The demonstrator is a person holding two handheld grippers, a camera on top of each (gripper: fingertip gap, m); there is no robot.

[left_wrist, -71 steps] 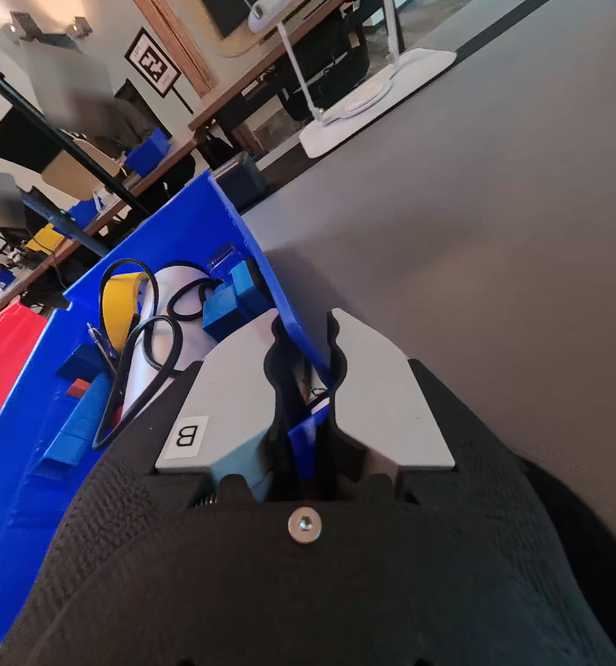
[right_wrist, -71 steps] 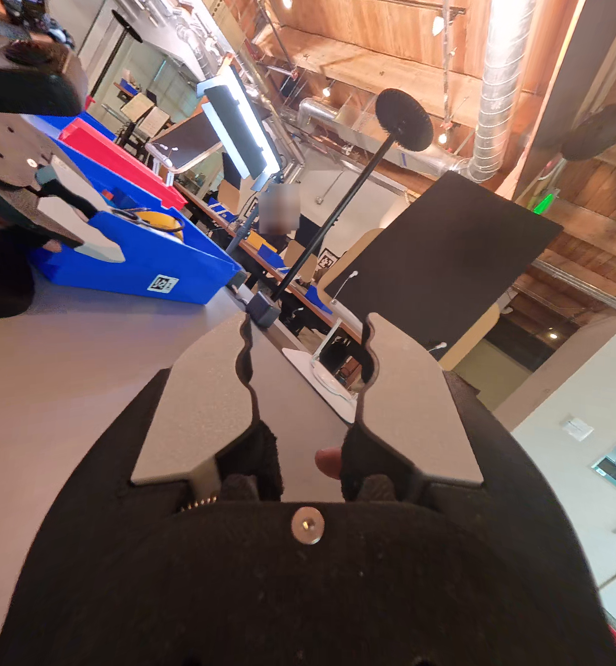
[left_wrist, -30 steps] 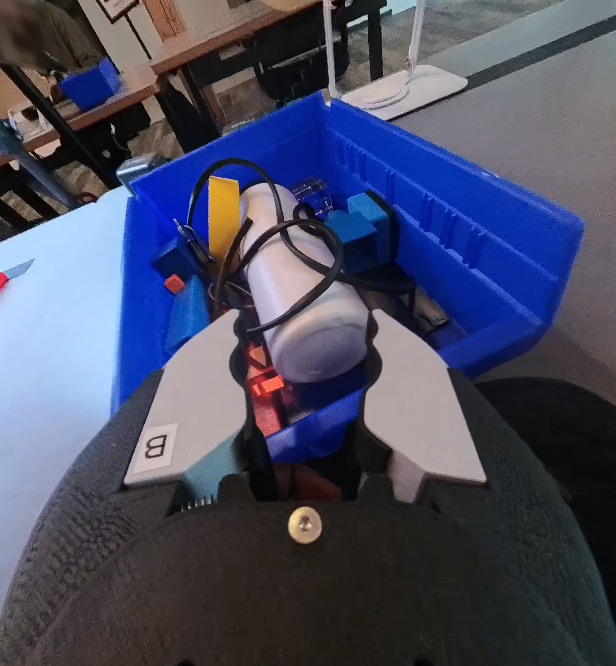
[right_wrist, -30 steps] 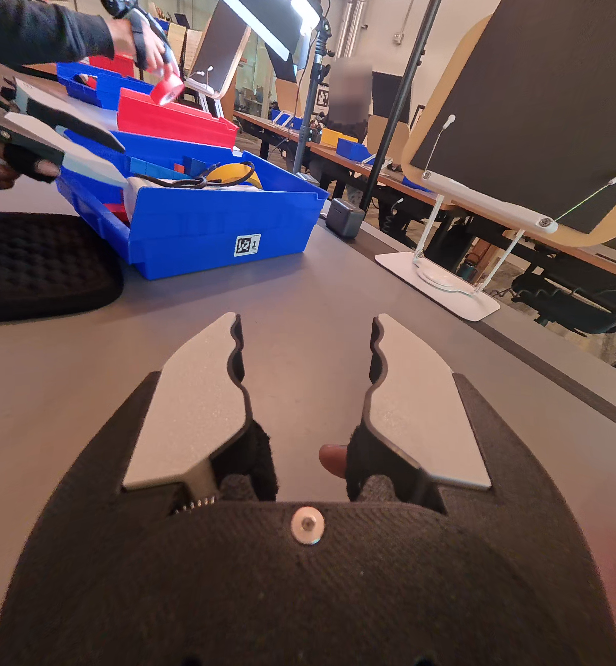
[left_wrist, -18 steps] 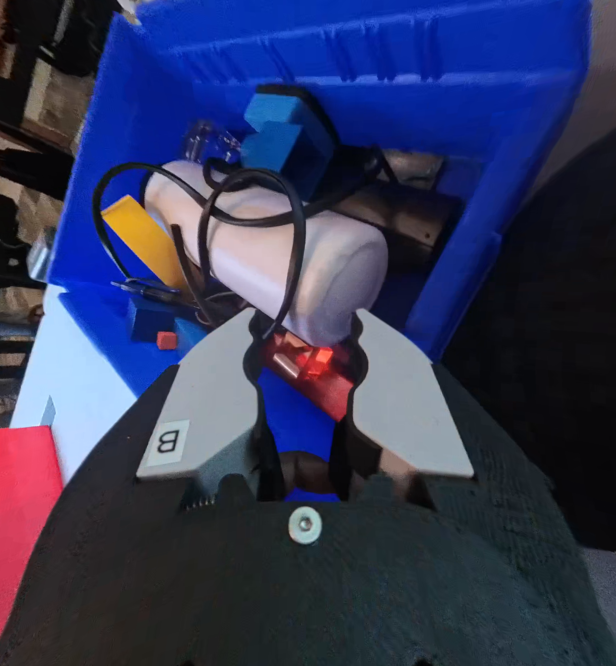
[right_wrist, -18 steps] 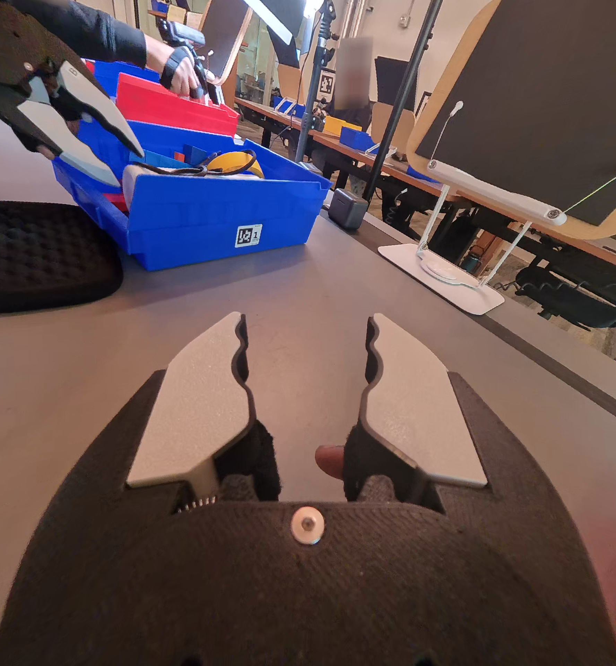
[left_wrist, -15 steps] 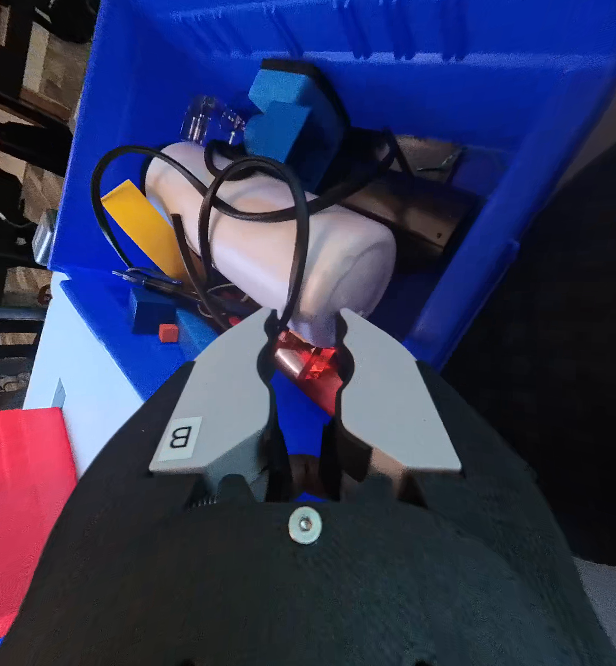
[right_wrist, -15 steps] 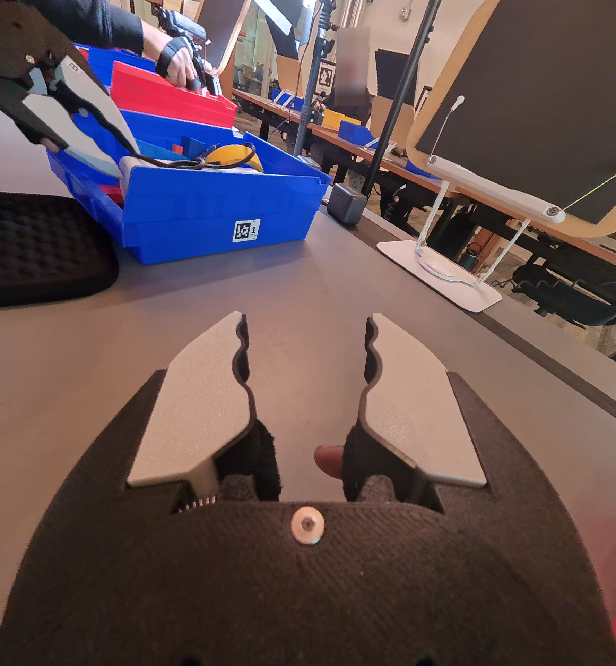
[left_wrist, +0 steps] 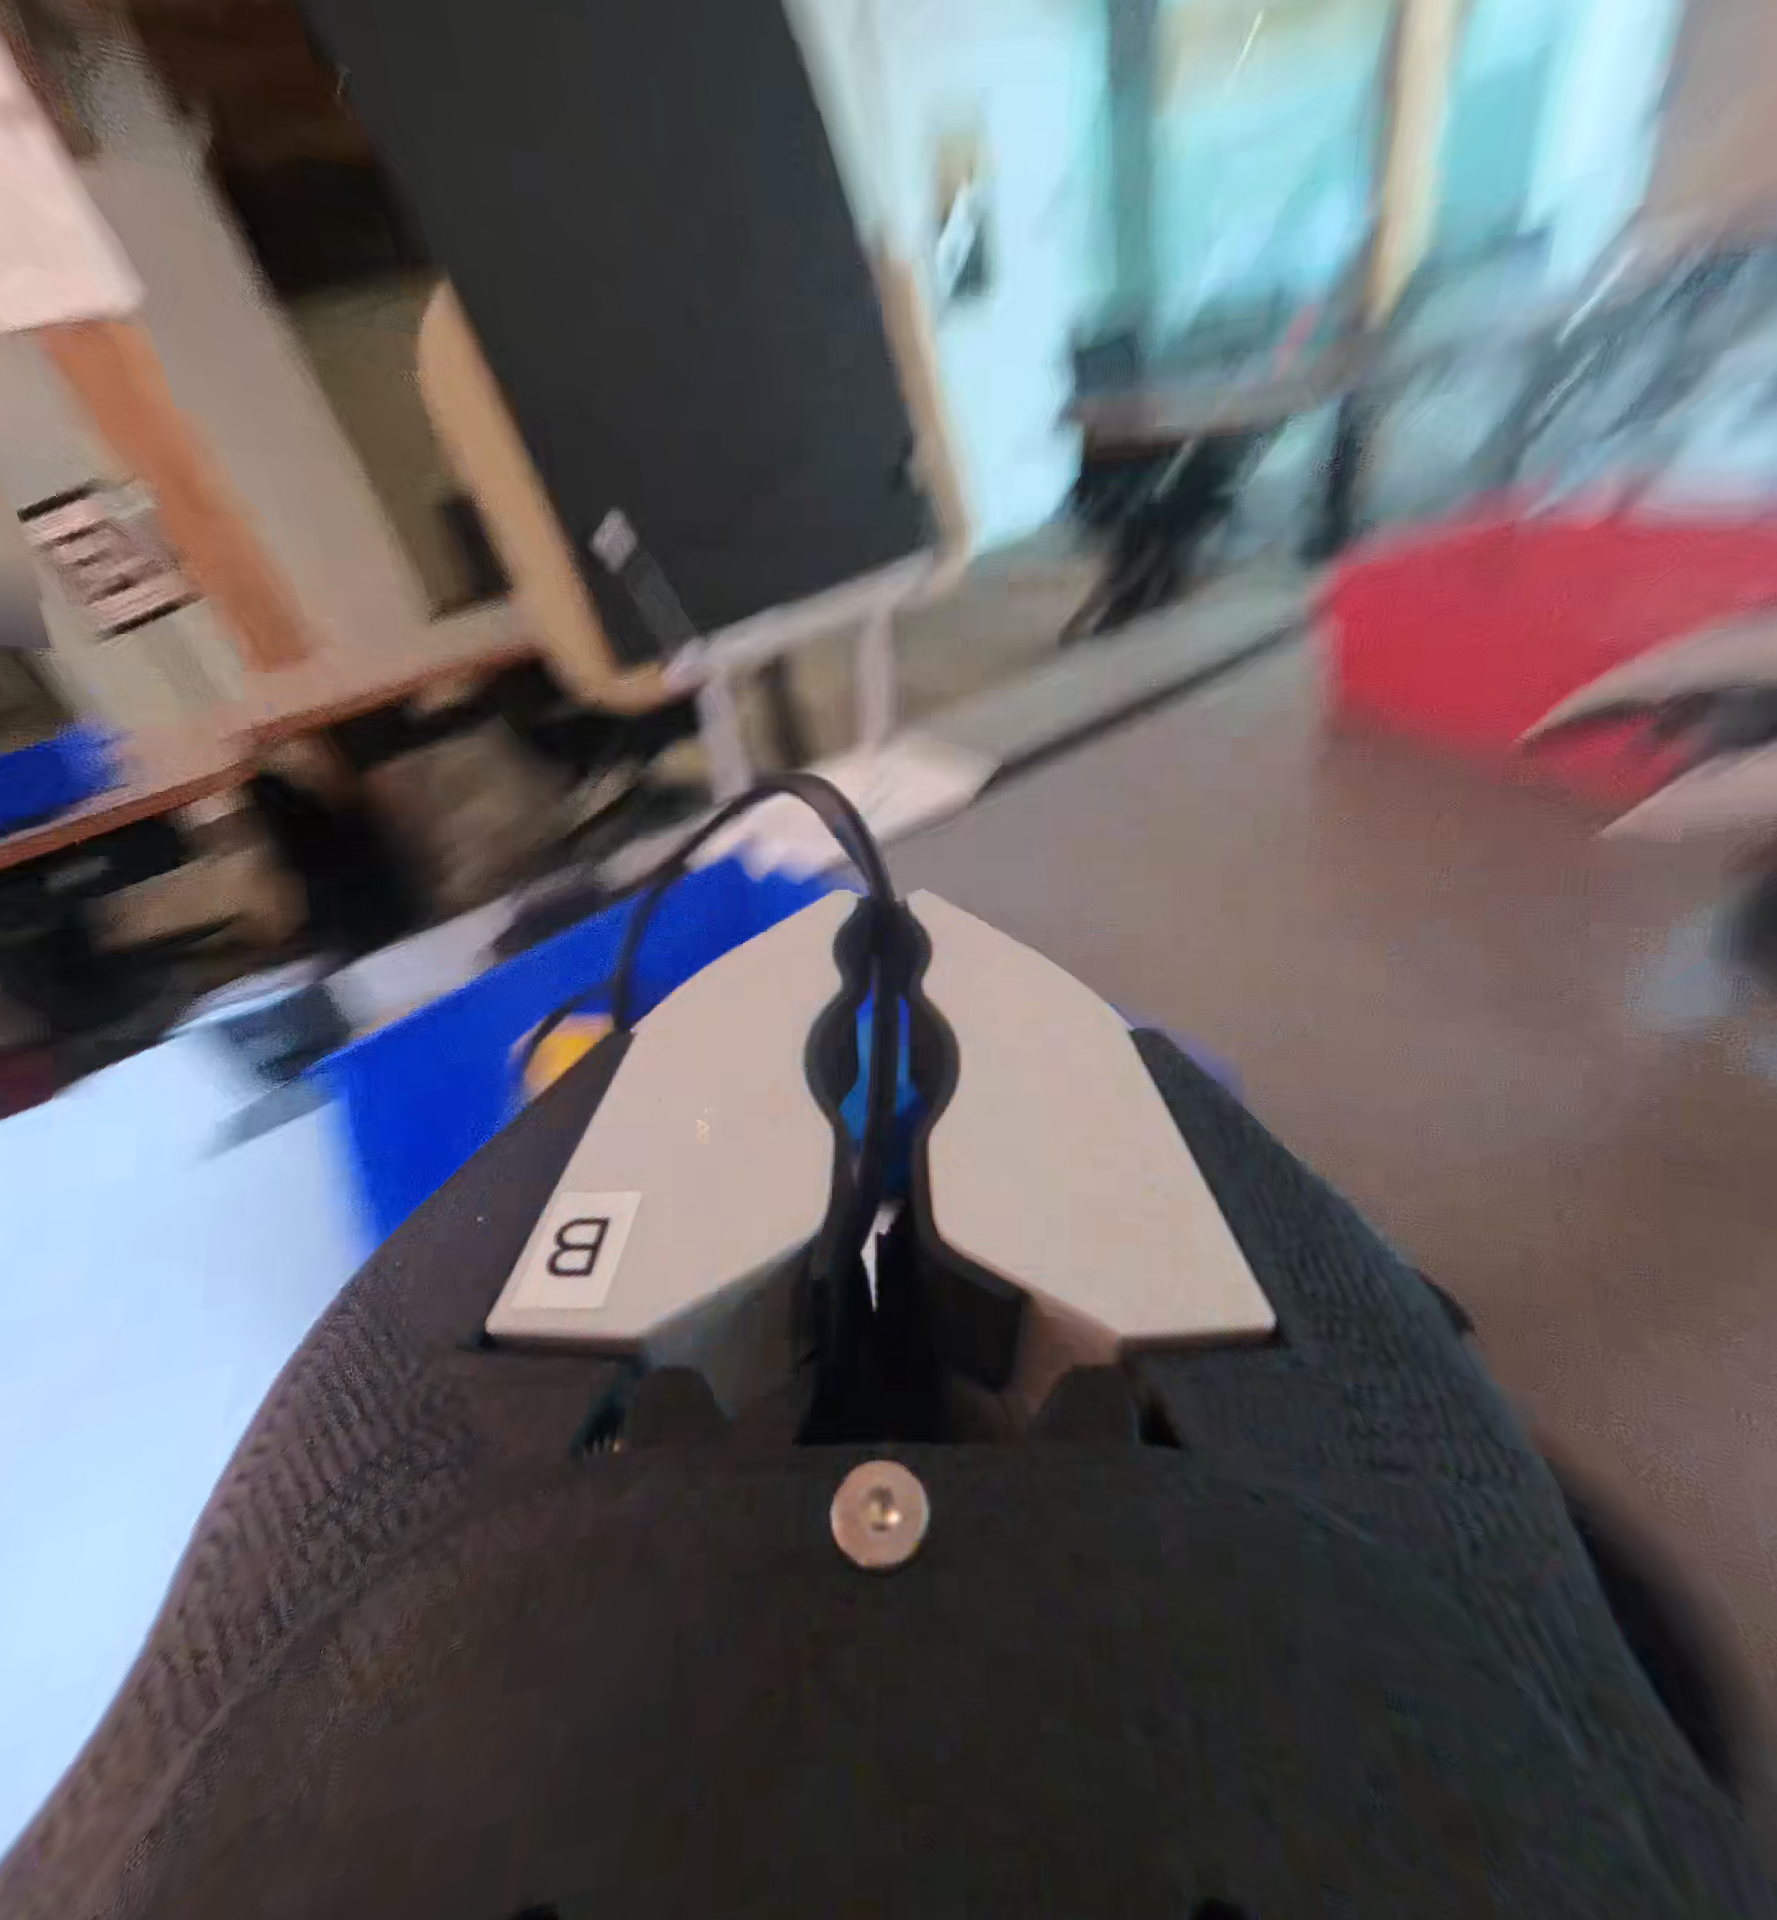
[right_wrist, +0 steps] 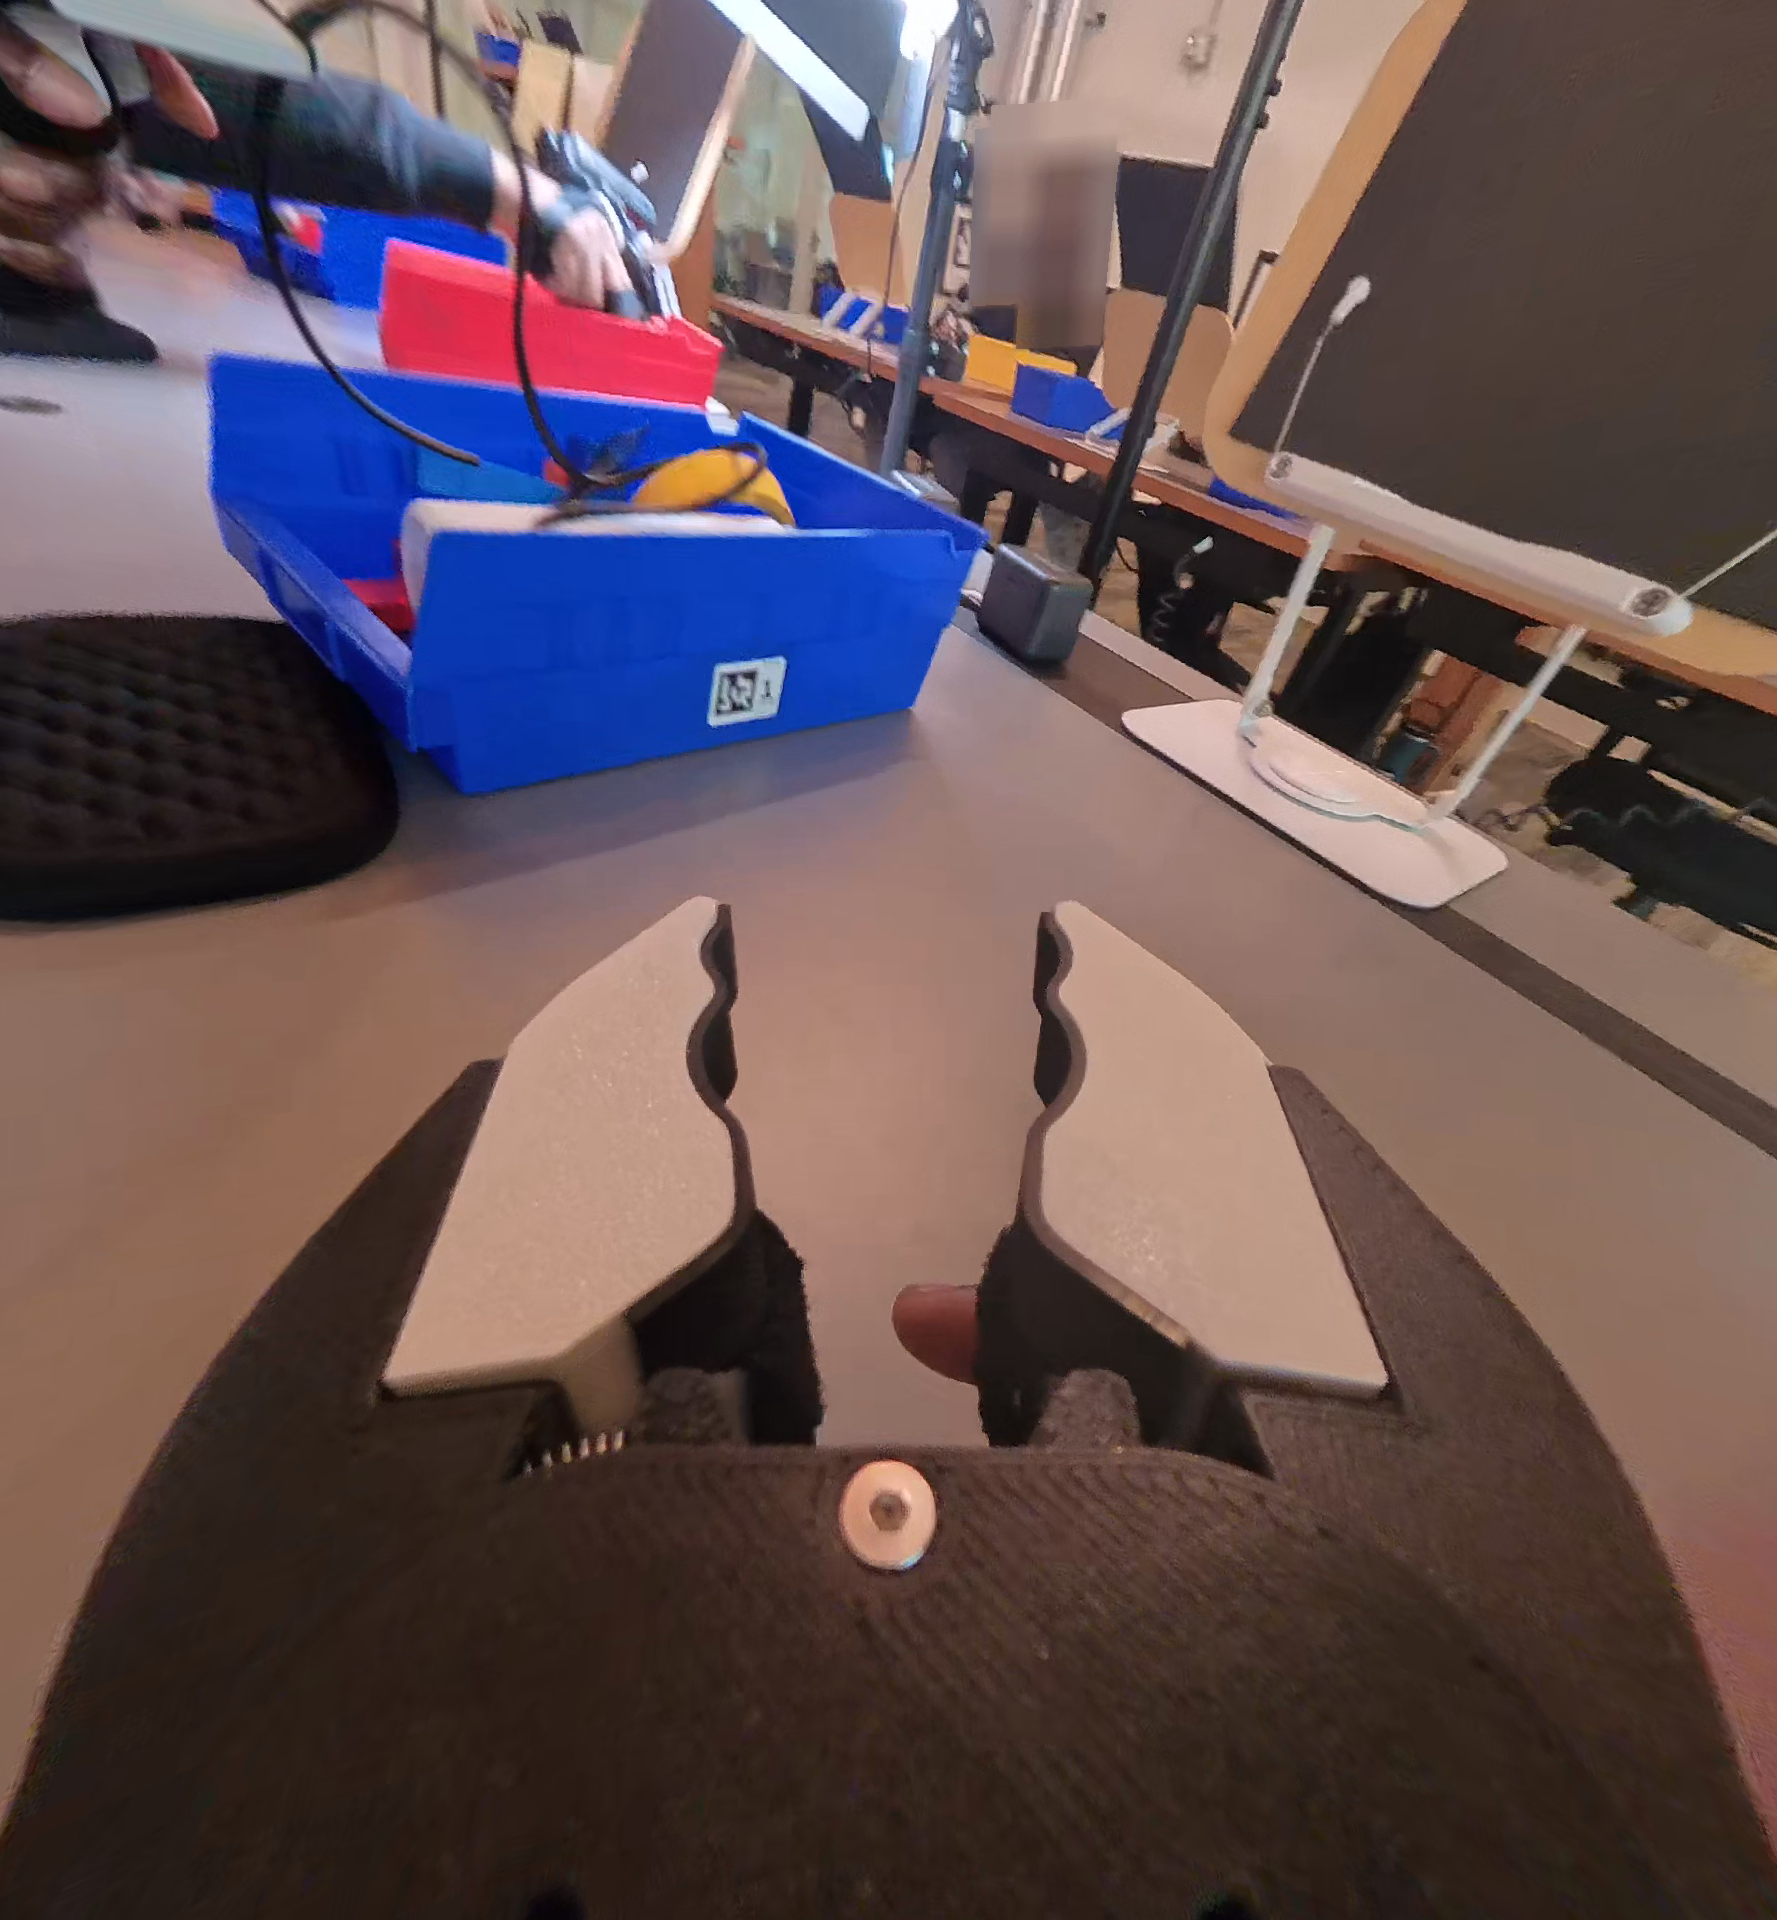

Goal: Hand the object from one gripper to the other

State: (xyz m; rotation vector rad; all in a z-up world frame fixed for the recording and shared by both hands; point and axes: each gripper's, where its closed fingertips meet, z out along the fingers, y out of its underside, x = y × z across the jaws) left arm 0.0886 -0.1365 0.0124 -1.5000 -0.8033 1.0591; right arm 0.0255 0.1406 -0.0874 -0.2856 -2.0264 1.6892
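Observation:
My left gripper (left_wrist: 879,904) is shut on a black cable (left_wrist: 822,800) that loops up out of its tips; this view is motion-blurred. In the right wrist view the left gripper (right_wrist: 177,26) is at the top left edge, high above the blue bin (right_wrist: 655,634). The cable (right_wrist: 520,343) hangs from it down into the bin. My right gripper (right_wrist: 879,935) is open and empty, low over the grey table. It shows blurred at the right edge of the left wrist view (left_wrist: 1694,727).
The blue bin holds a white bottle (right_wrist: 468,525) and a yellow object (right_wrist: 718,483). A black pad (right_wrist: 136,748) lies to its left. A red bin (right_wrist: 551,332) stands behind, where another person's hand (right_wrist: 583,249) works. A white stand base (right_wrist: 1320,790) is at the right.
My left gripper closed on the black cable inside the blue bin, lifted it out and swung up toward the right gripper. The right gripper stayed open and barely moved.

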